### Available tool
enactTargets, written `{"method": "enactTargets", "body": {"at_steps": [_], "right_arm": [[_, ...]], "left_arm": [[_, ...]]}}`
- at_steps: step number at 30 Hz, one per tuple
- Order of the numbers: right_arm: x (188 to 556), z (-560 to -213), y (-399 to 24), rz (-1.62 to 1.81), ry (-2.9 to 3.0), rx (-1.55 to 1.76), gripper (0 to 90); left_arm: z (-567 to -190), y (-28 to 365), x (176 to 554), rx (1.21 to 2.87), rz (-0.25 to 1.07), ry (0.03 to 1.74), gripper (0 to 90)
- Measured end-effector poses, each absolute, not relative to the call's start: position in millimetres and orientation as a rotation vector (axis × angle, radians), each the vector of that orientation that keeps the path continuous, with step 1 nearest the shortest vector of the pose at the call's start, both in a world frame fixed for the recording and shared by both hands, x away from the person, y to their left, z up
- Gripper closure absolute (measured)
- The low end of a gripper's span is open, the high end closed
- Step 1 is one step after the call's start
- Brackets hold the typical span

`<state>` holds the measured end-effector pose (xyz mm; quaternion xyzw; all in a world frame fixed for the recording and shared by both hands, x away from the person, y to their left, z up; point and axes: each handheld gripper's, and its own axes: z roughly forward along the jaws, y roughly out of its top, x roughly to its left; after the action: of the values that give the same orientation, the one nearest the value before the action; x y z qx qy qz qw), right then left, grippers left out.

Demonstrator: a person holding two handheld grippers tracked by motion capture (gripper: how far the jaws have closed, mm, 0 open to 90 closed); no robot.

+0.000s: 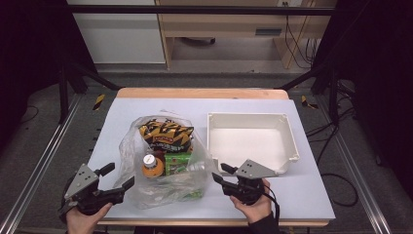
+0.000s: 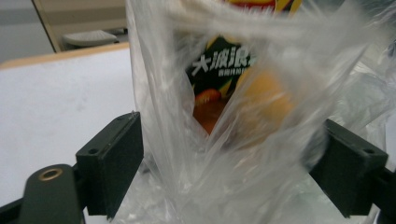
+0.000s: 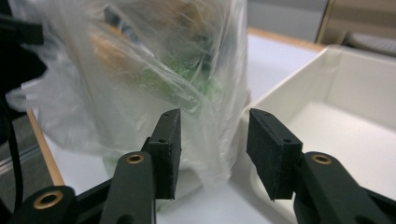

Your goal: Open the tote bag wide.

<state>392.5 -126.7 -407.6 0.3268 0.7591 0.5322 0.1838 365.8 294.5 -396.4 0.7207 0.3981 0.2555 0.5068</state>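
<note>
At six o'clock on the table, my left gripper (image 1: 118, 176) and right gripper (image 1: 219, 173) flank the plastic bag (image 1: 163, 161), both open, gripping nothing; the left gripper view reveals chip-packet lettering (image 2: 224, 63).

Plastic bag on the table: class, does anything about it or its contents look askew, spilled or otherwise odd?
Nothing has spilled. The clear plastic bag sags crumpled on the white table. The snack packet, orange-capped bottle and green pack lie jumbled inside. Beside it, the white tray holds nothing.
</note>
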Motion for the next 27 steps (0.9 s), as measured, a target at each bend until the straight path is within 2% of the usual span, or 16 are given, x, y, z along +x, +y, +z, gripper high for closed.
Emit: {"method": "enactTargets", "body": {"at_steps": [7,13,18,19,21,27], "right_arm": [[401,-371,-137,1.557,2.013,0.911,52.1],[422,-353,-118,1.578,2.001,0.9,48.7],[439,-359,-93,1.569,2.046,0.907,44.5],[442,-363,-86,1.562,2.063,0.91,43.3],[444,-366,-83,1.553,2.075,0.915,43.0],[447,-386,-74,1.487,2.139,0.938,41.0]], "left_arm": [[-358,300,374,1.648,0.663,0.941,12.8],[-340,301,407,1.63,0.665,0.959,20.2],[-342,294,439,1.697,0.665,0.968,33.2],[-343,292,442,1.712,0.664,0.966,39.2],[-349,288,449,1.75,0.634,0.977,41.5],[-368,287,458,1.793,0.586,1.028,63.2]]}}
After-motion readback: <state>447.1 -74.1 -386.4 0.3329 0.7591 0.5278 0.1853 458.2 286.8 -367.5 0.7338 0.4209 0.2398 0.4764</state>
